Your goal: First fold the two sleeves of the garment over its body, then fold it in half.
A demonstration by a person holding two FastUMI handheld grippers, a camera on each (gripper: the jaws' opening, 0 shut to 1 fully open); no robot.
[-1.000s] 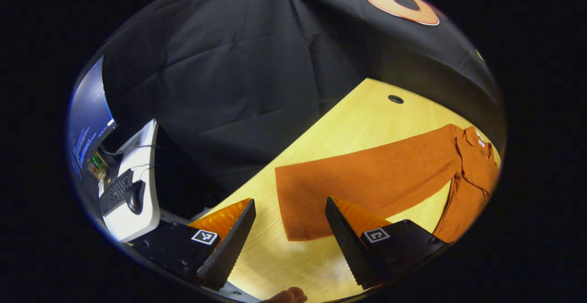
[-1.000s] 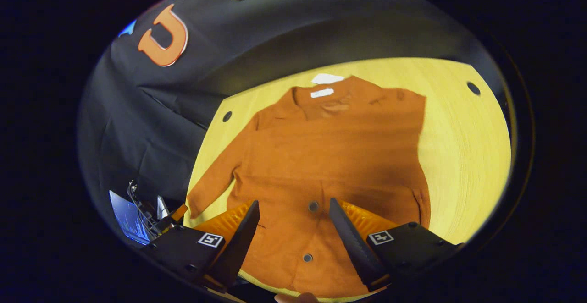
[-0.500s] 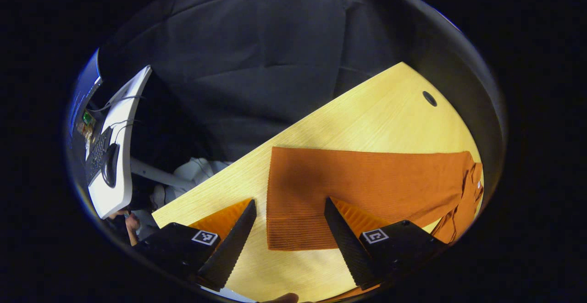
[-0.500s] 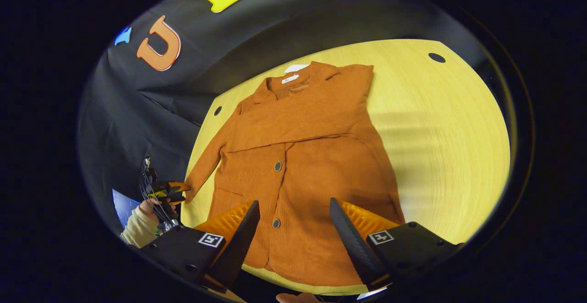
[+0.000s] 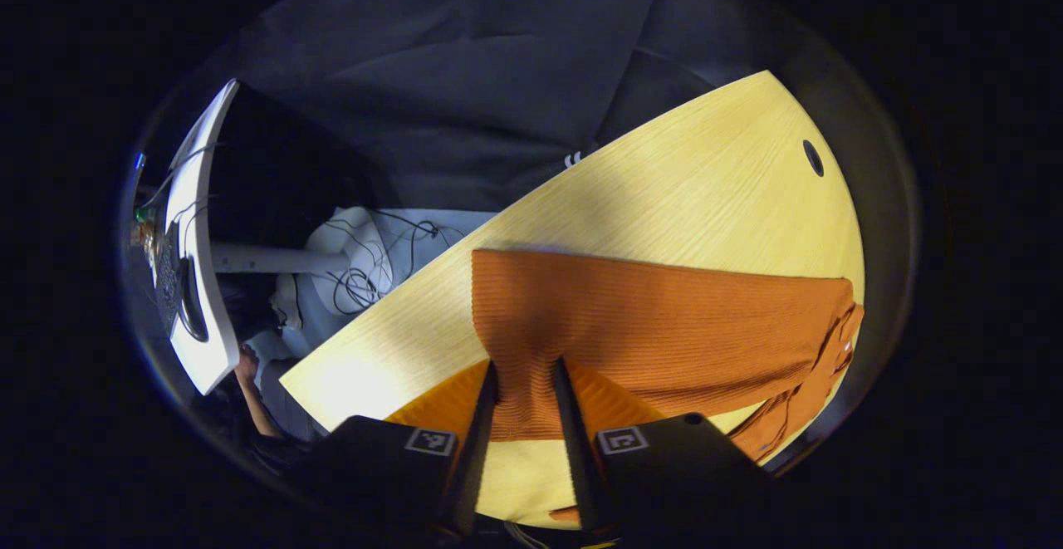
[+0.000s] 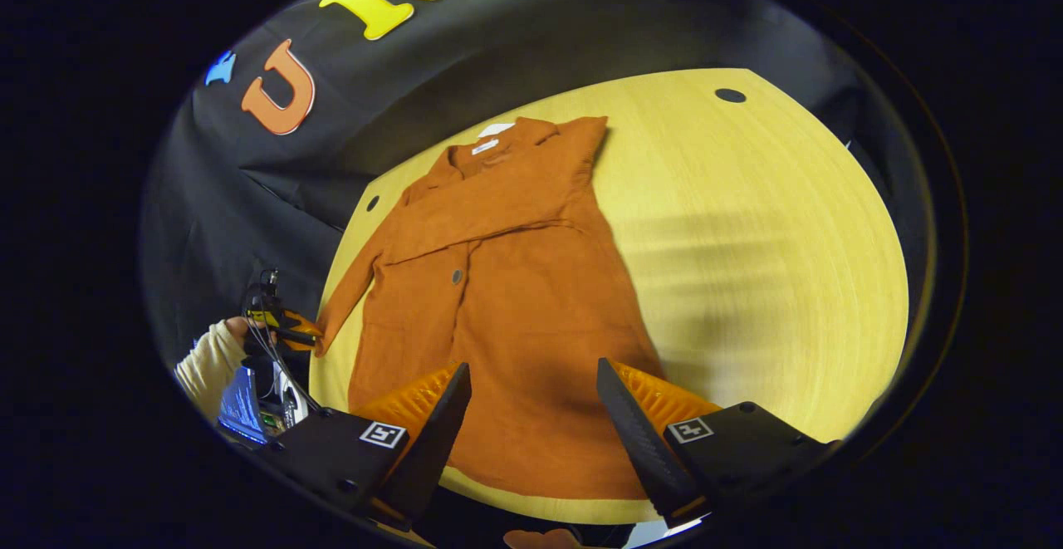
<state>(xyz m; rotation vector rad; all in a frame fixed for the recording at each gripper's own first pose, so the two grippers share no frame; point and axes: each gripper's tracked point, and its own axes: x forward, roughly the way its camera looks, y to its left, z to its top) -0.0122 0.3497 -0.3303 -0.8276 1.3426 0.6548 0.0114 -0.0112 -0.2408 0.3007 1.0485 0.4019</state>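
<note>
An orange button-front garment (image 6: 507, 300) lies flat on the yellow wooden table (image 6: 764, 250), collar at the far side. One sleeve (image 6: 507, 200) is folded across its chest. The other sleeve (image 5: 664, 325) stretches out over the table toward the left edge. My left gripper (image 5: 525, 387) is shut on that sleeve's cuff (image 5: 521, 341), the ribbed cloth pinched between both fingers. In the right gripper view the left gripper (image 6: 278, 329) is small, at the sleeve's end, with a hand behind it. My right gripper (image 6: 531, 370) hangs open above the garment's hem, nothing between its fingers.
A white side desk (image 5: 195, 283) with a keyboard and mouse stands left of the table, with cables and a white base (image 5: 357, 258) on the floor beside it. The table has round holes (image 6: 731, 95) near its far corners. A cream-sleeved arm (image 6: 208, 358) is by a monitor (image 6: 241, 395).
My left gripper has moved down onto the sleeve cuff and shut on it. My right gripper has drawn back from the garment, still open.
</note>
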